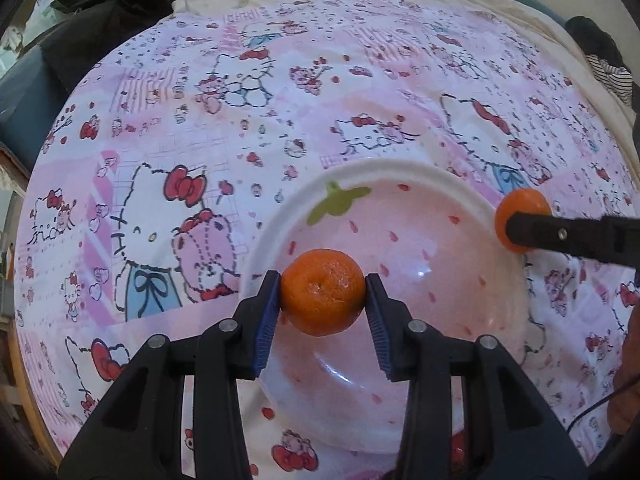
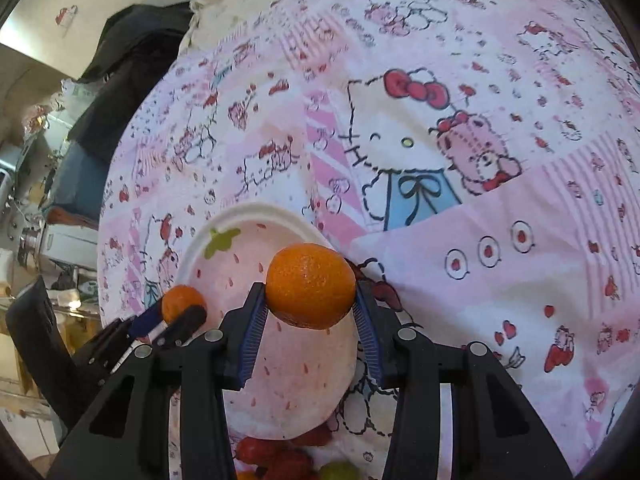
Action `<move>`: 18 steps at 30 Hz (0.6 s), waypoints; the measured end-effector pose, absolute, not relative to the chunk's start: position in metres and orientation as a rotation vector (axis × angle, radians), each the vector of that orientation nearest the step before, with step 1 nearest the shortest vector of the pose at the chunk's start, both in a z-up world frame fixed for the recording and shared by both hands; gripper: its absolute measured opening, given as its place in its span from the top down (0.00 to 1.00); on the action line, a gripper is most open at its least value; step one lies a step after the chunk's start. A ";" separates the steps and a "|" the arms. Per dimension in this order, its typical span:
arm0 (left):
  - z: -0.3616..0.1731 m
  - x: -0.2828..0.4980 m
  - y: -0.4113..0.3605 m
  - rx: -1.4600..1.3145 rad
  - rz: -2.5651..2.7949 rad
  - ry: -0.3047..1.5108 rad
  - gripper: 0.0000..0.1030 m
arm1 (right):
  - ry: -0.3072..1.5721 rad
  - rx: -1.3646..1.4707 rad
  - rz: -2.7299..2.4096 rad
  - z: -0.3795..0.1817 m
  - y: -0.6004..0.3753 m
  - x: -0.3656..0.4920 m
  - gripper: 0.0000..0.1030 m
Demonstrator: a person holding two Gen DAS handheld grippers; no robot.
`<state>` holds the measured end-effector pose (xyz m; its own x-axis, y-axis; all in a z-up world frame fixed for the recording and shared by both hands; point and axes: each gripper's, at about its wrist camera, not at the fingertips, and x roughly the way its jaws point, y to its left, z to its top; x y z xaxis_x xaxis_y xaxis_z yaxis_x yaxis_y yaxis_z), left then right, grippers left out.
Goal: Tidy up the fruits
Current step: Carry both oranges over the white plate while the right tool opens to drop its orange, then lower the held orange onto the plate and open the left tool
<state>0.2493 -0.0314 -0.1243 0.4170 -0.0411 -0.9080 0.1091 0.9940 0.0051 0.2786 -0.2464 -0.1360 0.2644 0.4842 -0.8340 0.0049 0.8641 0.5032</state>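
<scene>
My left gripper point(image 1: 322, 294) is shut on an orange mandarin point(image 1: 322, 291) and holds it above a pink strawberry-print bowl point(image 1: 420, 176) with a white rim. My right gripper point(image 2: 310, 300) is shut on a second mandarin point(image 2: 310, 285), near the bowl's right rim point(image 2: 264, 210). In the left wrist view the right gripper's finger point(image 1: 560, 236) and its mandarin point(image 1: 522, 206) show just beyond the bowl's right edge. In the right wrist view the left gripper point(image 2: 176, 320) with its mandarin point(image 2: 182, 300) shows at lower left.
The bowl sits on a bed covered with a pink Hello Kitty sheet point(image 1: 180, 160). Red and green fruits point(image 2: 280, 460) lie just below the bowl. Dark clothing point(image 1: 100, 4) lies at the far left, striped cloth point(image 1: 612, 72) at the far right.
</scene>
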 end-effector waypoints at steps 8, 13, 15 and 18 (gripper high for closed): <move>-0.131 0.256 -0.018 0.000 -0.074 1.161 0.62 | 1.302 0.476 0.340 -0.145 -0.247 0.278 0.54; -0.131 0.256 -0.017 -0.011 -0.071 1.155 0.62 | 1.309 0.479 0.330 -0.145 -0.247 0.279 0.53; -0.131 0.255 -0.019 0.000 -0.070 1.157 0.62 | 1.311 0.464 0.327 -0.143 -0.244 0.280 0.39; -0.133 0.255 -0.022 0.019 -0.072 1.170 0.60 | 1.276 0.483 0.331 -0.136 -0.245 0.280 0.16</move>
